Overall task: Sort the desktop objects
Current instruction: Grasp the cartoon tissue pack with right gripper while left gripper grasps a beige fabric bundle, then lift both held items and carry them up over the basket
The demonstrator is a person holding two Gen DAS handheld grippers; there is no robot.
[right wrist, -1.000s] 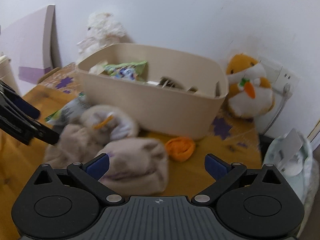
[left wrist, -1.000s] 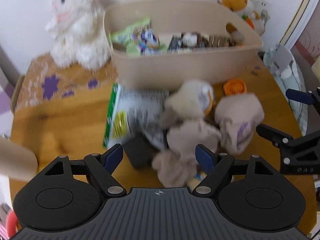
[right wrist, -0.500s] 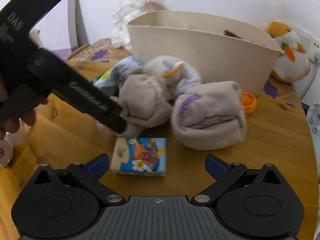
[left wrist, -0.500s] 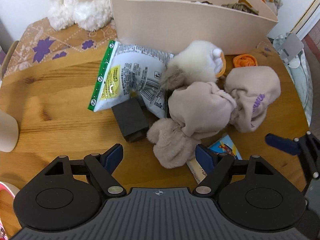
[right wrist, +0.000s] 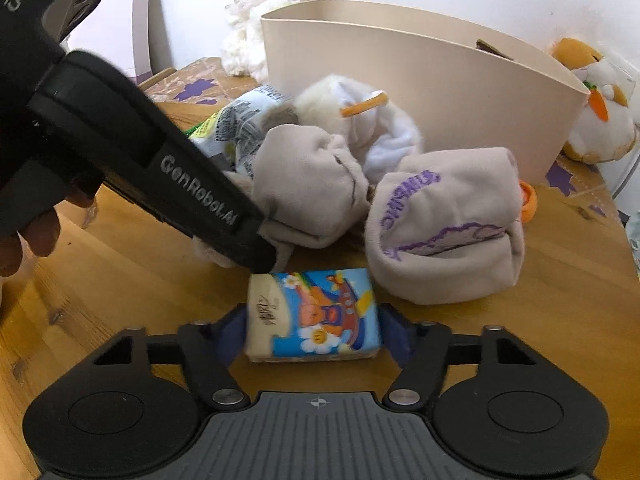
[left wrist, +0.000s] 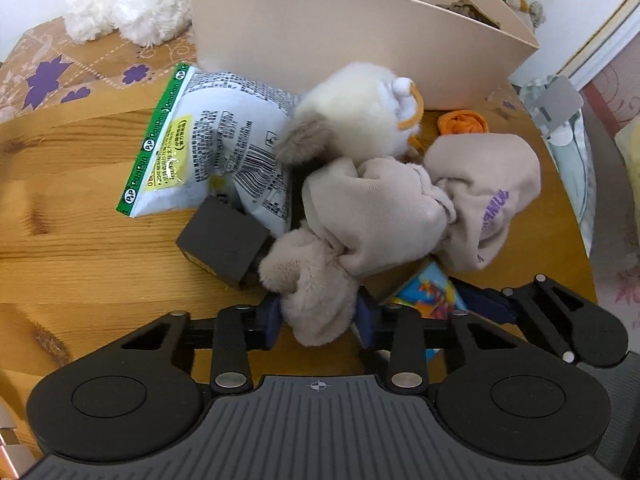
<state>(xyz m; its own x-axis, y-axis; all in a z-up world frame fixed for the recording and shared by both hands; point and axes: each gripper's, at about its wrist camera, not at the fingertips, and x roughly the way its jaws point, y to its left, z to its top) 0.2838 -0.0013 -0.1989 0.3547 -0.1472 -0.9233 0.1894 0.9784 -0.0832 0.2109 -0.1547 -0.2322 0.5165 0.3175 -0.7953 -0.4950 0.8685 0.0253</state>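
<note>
The beige plush cloth [left wrist: 320, 304] lies at the near edge of the table's pile with the left gripper [left wrist: 318, 318] just closed onto its fuzzy end, while the right gripper [right wrist: 314, 328] has just closed around the cartoon tissue pack [right wrist: 314, 316], so lifting either risks dragging tangled neighbours along.

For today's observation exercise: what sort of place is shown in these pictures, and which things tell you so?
Probably a home, perhaps a bedroom or playroom: a wooden table cluttered with a white plush toy, rolled fleece socks and a beige storage bin.
</note>
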